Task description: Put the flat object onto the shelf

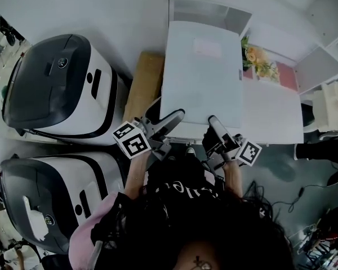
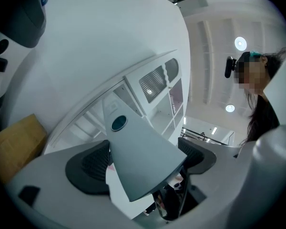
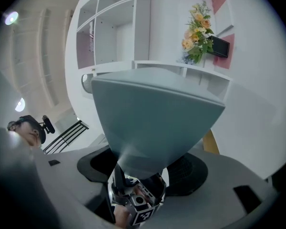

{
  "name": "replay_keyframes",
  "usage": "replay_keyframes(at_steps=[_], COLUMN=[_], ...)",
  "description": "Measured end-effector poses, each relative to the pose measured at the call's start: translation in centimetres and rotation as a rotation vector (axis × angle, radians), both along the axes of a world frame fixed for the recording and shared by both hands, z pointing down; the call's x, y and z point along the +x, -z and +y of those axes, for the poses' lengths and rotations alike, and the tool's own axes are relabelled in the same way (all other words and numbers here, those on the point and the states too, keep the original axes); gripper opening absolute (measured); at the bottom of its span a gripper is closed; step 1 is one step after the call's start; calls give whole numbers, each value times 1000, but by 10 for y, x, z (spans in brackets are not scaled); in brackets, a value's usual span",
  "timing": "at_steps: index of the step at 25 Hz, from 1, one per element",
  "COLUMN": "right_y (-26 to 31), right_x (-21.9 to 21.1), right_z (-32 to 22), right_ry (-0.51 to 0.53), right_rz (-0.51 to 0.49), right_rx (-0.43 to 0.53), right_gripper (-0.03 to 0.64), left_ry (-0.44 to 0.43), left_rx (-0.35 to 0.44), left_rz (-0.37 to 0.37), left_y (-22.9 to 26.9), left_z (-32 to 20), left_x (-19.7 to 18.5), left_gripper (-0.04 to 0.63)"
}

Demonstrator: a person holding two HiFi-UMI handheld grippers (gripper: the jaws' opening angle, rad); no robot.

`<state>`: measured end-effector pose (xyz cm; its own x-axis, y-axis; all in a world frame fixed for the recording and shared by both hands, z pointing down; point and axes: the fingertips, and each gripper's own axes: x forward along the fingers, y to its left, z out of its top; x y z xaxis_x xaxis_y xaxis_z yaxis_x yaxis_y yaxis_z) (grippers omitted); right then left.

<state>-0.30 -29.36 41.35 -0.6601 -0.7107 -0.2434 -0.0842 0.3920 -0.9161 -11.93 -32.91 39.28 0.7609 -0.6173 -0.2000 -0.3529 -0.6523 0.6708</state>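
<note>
Closest to us, the left gripper (image 1: 172, 117) and right gripper (image 1: 213, 124) sit side by side on the near edge of the flat object (image 1: 200, 77). It's a pale grey-blue panel, and both sets of jaws are clamped on it. Each gripper view shows the panel pinched between that gripper's dark pads and fanning out away from the camera. The left gripper view picks up a dark oval mark (image 2: 119, 123) on the panel's face.

The panel is held out in front of us, lying fairly flat, with its far edge up by the white shelf (image 1: 209, 3) and its open cubbies. We can't tell if it's touching the shelf yet. Just right of the panel's far end, a bunch of flowers (image 1: 258, 61) sits in the shelf. Off to the left there's a brown board (image 1: 143, 86), then two big white-and-grey machines (image 1: 56, 89).
</note>
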Motion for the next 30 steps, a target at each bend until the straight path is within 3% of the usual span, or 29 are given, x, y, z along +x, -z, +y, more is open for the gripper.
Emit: replay_keyframes(at_steps=[9, 18, 30], right_y=[-9, -23, -47], right_x=[17, 4, 30], right_z=[-42, -50, -81], right_ry=[53, 151, 139], right_rz=[-56, -14, 46], right_rx=[-56, -92, -148], right_gripper=[302, 302, 302], left_ry=[28, 36, 60], left_rx=[-15, -17, -150], left_rz=[-10, -8, -17], left_y=[2, -12, -52], left_z=[-45, -57, -81], left_x=[21, 12, 33], left_gripper=[445, 445, 445])
